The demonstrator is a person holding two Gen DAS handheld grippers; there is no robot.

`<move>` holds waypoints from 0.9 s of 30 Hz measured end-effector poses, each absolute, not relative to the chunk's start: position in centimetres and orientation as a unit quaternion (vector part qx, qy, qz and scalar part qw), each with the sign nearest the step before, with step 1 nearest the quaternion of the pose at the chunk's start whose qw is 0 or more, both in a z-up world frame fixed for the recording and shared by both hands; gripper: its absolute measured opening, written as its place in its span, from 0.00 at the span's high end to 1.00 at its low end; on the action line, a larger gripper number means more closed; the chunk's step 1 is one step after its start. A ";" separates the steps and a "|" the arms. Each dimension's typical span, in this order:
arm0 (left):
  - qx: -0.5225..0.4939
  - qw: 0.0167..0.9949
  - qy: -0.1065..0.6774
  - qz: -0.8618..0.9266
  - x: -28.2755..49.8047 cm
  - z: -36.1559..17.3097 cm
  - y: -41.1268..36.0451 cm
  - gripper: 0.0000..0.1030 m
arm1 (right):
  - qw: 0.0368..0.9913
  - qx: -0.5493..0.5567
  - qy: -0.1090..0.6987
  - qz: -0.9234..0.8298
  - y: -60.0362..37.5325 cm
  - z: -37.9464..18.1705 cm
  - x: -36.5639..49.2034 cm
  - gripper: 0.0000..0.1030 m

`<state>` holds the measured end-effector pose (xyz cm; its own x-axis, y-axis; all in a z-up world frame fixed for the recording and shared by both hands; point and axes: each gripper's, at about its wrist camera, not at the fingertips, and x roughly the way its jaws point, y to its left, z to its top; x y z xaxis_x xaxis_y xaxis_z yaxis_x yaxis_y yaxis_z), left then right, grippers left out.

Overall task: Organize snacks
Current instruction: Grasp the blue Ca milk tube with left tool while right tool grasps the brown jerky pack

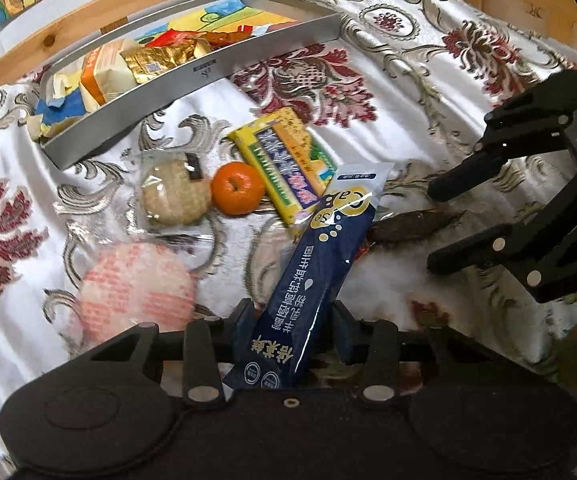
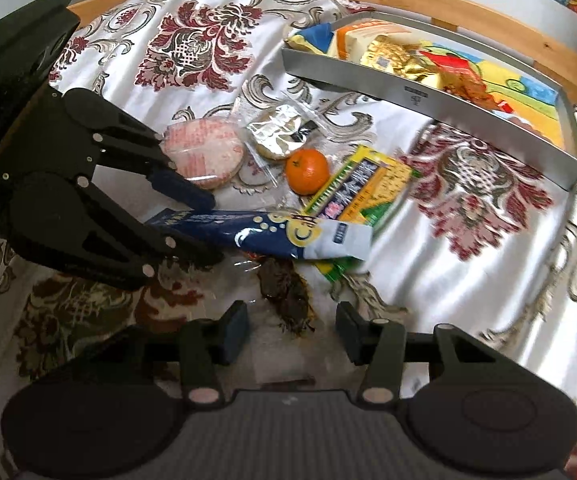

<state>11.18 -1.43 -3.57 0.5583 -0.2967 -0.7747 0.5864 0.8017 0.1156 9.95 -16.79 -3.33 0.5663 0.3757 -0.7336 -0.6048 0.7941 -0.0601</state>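
Note:
A long dark blue packet [image 1: 320, 260] [image 2: 256, 232] lies slanted on the floral cloth, its lower end between the blue pads of my left gripper [image 1: 294, 318] [image 2: 212, 229], which is shut on it. A brown snack in a clear wrapper [image 2: 288, 292] [image 1: 408, 222] sits just past my right gripper [image 2: 292, 332] [image 1: 432, 230]. The hazy wrapper fills the gap between the right gripper's pads, so it is shut on that packet. The metal tray [image 1: 208, 72] [image 2: 428, 96] at the back holds several snack packs.
Loose on the cloth lie an orange [image 1: 237, 188], a yellow packet [image 1: 288, 160] partly under the blue one, a beige round biscuit [image 1: 176, 196] and a pink round cake [image 1: 136, 284]. A wooden table rim [image 1: 48, 40] curves behind the tray.

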 end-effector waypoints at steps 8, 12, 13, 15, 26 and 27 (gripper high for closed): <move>0.203 0.865 0.363 -0.280 10.0 -3.0 -2.7 0.33 | 0.886 -0.111 0.365 0.263 -20.4 -3.0 8.0 0.40; 0.188 0.865 0.361 -0.294 10.6 -3.2 -2.4 0.27 | 0.892 -0.079 0.351 0.274 -21.2 -3.0 8.4 0.35; 0.188 0.865 0.361 -0.295 10.7 -3.3 -2.4 0.26 | 0.892 -0.080 0.349 0.277 -21.1 -3.1 8.5 0.35; 0.184 0.864 0.360 -0.299 11.0 -3.4 -2.2 0.24 | 0.892 -0.081 0.346 0.280 -20.8 -3.2 8.6 0.33; 0.166 0.859 0.371 -0.310 12.2 -3.9 -1.1 0.26 | 0.882 -0.101 0.344 0.305 -18.2 -5.1 10.5 0.33; 0.164 0.858 0.373 -0.312 12.2 -4.0 -1.1 0.28 | 0.883 -0.099 0.345 0.304 -18.2 -5.2 10.6 0.34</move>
<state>12.24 -1.10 -4.00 0.5278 -0.4128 -0.7423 0.6573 0.7520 0.0492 10.55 -18.18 -5.22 0.5771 0.4688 -0.6687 -0.6050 0.7954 0.0355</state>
